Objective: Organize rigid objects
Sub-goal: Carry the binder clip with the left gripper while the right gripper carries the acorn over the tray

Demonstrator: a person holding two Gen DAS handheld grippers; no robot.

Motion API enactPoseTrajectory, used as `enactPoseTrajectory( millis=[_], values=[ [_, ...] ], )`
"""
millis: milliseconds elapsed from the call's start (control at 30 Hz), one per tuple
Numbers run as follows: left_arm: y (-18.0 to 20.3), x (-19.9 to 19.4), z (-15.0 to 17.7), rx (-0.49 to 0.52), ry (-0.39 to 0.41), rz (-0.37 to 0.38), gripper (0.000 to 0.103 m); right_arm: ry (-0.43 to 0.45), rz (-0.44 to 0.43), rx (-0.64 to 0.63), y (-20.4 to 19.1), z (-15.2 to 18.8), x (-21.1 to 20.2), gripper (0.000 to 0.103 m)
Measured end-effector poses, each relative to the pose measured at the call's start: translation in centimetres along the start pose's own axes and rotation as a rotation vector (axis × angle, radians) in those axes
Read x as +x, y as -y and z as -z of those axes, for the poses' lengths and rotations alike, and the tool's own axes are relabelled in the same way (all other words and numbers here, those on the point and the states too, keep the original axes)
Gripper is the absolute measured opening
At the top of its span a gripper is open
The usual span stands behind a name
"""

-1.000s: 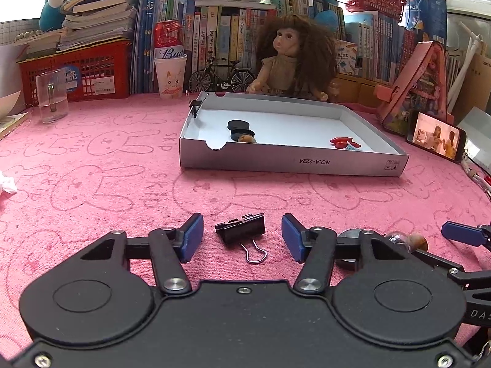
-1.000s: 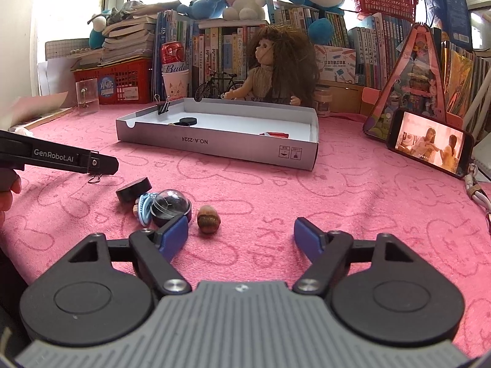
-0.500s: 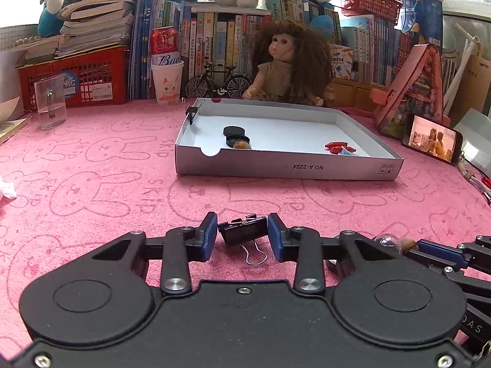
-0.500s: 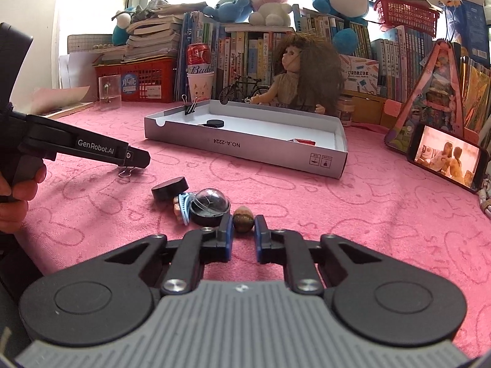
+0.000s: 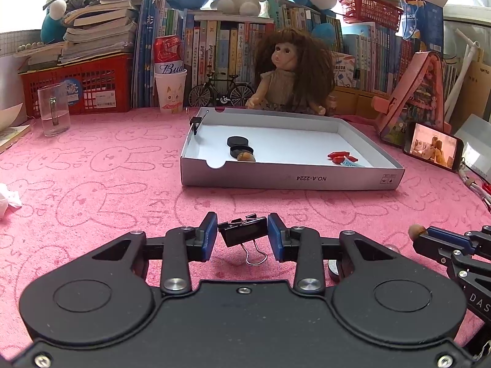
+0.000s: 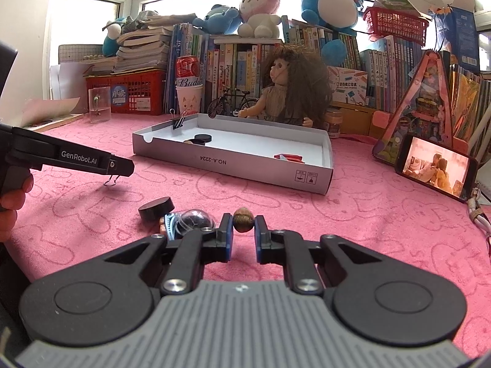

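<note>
My left gripper (image 5: 242, 233) is shut on a black binder clip (image 5: 244, 233) and holds it just above the pink cloth. My right gripper (image 6: 243, 224) is shut on a brown nut (image 6: 243, 219), also lifted; it shows at the right of the left wrist view (image 5: 417, 231). A grey cardboard tray (image 5: 291, 179) lies ahead, holding two black discs (image 5: 237, 145), a nut (image 5: 246, 157), red and blue clips (image 5: 342, 157), and a binder clip on its rim (image 5: 195, 121). A black disc (image 6: 156, 208) and a clear dome (image 6: 196, 219) lie left of my right gripper.
A doll (image 5: 291, 76), toy bicycle (image 5: 219, 90), paper cup with a can (image 5: 169, 90), glass mug (image 5: 53, 109) and red basket (image 5: 78, 87) stand behind the tray before shelves of books. A phone (image 5: 432, 147) leans at the right. Crumpled paper (image 5: 7, 199) lies at the left.
Both grippers closed from open: the left on the binder clip, the right on the nut. Both have since lifted their objects slightly off the cloth.
</note>
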State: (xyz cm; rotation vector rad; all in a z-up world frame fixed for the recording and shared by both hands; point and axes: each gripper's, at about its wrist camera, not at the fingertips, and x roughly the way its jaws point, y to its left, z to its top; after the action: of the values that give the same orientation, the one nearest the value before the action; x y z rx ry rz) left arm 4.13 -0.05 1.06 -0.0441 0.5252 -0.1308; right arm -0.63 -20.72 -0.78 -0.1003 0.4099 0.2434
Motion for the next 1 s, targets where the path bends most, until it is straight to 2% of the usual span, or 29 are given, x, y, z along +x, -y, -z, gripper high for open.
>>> enactPoseTrajectory(
  millis=[533,1000],
  values=[
    [-0.2,0.7,-2.3,-0.001,0.022,0.015,0.034,0.011,0.091,0.087,1.9,-2.1,1.6,0.018],
    [-0.6,2.4,-4.9,-0.023,0.035,0.039,0.034,0.031,0.114,0.135,3.1,-4.0,3.4,0.018]
  ],
)
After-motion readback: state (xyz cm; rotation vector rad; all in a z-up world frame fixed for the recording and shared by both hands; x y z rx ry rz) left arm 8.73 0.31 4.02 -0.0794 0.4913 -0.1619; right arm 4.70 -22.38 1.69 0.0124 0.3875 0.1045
